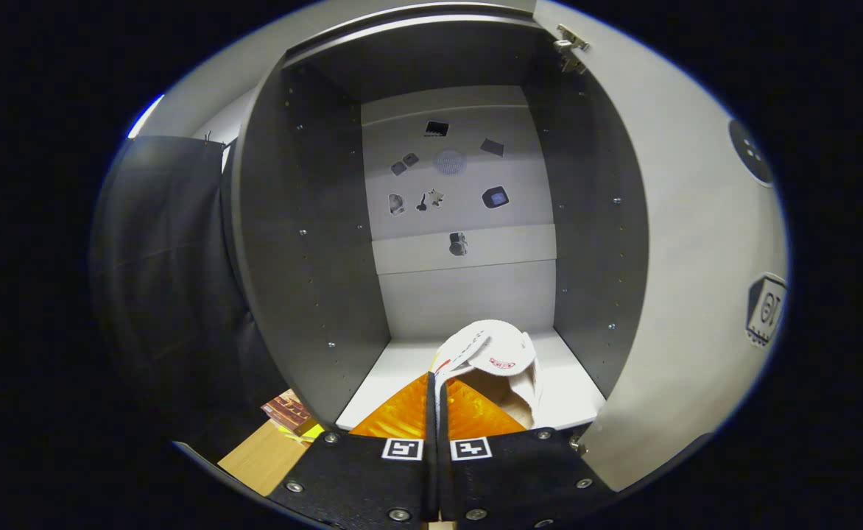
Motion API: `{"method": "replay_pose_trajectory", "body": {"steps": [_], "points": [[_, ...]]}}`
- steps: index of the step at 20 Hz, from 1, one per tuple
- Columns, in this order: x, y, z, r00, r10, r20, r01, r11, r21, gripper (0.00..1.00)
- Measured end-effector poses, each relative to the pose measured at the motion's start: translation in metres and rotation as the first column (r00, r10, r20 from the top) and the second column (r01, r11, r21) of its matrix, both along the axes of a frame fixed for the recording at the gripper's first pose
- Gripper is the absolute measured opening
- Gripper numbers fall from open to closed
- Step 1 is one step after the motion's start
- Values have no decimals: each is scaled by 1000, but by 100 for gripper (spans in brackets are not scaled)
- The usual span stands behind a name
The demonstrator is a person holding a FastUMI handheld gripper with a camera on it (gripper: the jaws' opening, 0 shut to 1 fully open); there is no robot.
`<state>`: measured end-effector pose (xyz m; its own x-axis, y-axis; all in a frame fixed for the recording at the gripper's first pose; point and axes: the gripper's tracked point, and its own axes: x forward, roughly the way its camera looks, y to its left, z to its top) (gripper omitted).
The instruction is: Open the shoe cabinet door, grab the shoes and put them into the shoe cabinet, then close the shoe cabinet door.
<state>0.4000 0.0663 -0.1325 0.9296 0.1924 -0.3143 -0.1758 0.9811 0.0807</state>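
Gripper pointed straight into the open shoe cabinet. Jaws nearly closed, with only a thin slit between them; the edge of a white shoe (collar or side wall, hard to say which) is pinched in that slit, both fingers pressing on it. The rest of the shoe hangs to the right of the fingers and just beyond them, opening facing the camera, small red mark on the tongue.

Shoe sits over the front part of the cabinet's white bottom shelf; whether the sole touches the shelf cannot be told.

Cabinet door swung wide open to the right, hinge visible at its upper inner corner. Grey side walls with rows of peg holes. Pale back panel carries several small dark stickers, and a lighter band runs across it lower down.

Left of the cabinet: black cloth. Below it, near the left finger, a strip of wooden floor and a small brown-and-yellow item, too partial to identify
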Motion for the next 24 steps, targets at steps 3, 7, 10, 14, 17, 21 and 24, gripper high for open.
{"method": "replay_pose_trajectory", "body": {"steps": [3,7,10,14,17,21,24], "points": [[43,14,-18,1000,-10,-21,10,1000,-9,0],[81,21,-51,997,-40,-59,37,998,-44,0],[98,26,-72,995,-55,-85,50,997,-62,0],[105,31,-86,994,-61,-92,53,995,-87,0],[106,38,-93,993,-53,-105,44,995,-90,0],[109,41,-95,991,-77,-108,68,994,-85,1],[109,41,-95,989,-85,-123,78,995,-65,9]]}}
